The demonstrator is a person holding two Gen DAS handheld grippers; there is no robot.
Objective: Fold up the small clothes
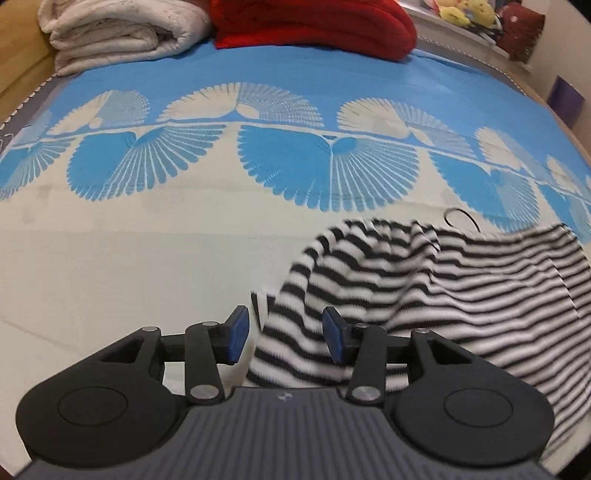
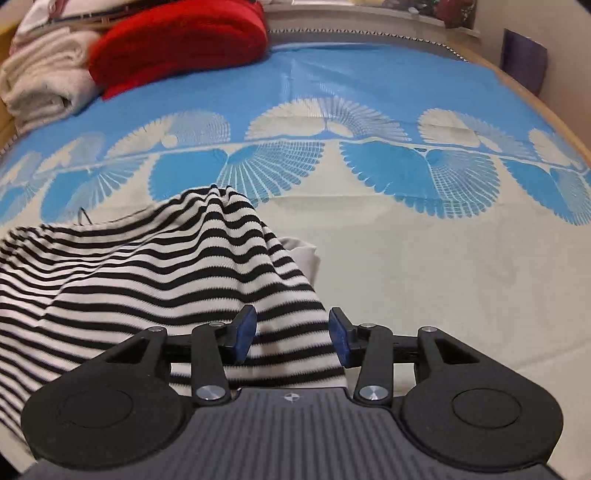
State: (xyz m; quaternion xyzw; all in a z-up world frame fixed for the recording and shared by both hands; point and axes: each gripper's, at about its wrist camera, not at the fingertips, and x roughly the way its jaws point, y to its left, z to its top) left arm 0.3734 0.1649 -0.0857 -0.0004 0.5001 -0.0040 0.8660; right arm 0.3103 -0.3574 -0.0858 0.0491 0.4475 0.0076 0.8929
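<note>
- Two grippers, both w/ jaws apart: left gripper point(image 1: 284, 334) and right gripper point(image 2: 292, 334), matte black plastic linkages, round metal pivot pins, ribbed grey body below.
- Blue pads point(image 1: 238, 334) flat, rectangular, smooth; same blue pads point(image 2: 245, 334) on the right one.
- Left view: striped garment point(image 1: 424, 295) lies in the gap betw. the pads, edge just right of the left pad; can't tell if the right pad touches it. No squeeze visible, cloth slack.
- Right view: striped garment point(image 2: 147, 280) fills most of the gap, its edge ending near the right pad; pads not pressing it.
- Garment: soft knit, black & white horiz. stripes, rumpled into wavy folds, one bunched peak at the far end; a thin dark loop sticks out near the top edge. A bit of plain pale cloth shows at its side in the right view.
- It rests on the bedspread point(image 1: 147, 258): flat woven cloth, cream near part, bright blue far part, fan/shell motifs in a row.
- Far end: white blanket point(image 1: 122, 33), thick, fluffy, folded in rolls; red blanket point(image 1: 314, 26) beside it, plush, rounded stack.
- Plush toys point(image 1: 465, 13) on a ledge, far right, small & blurry.
</note>
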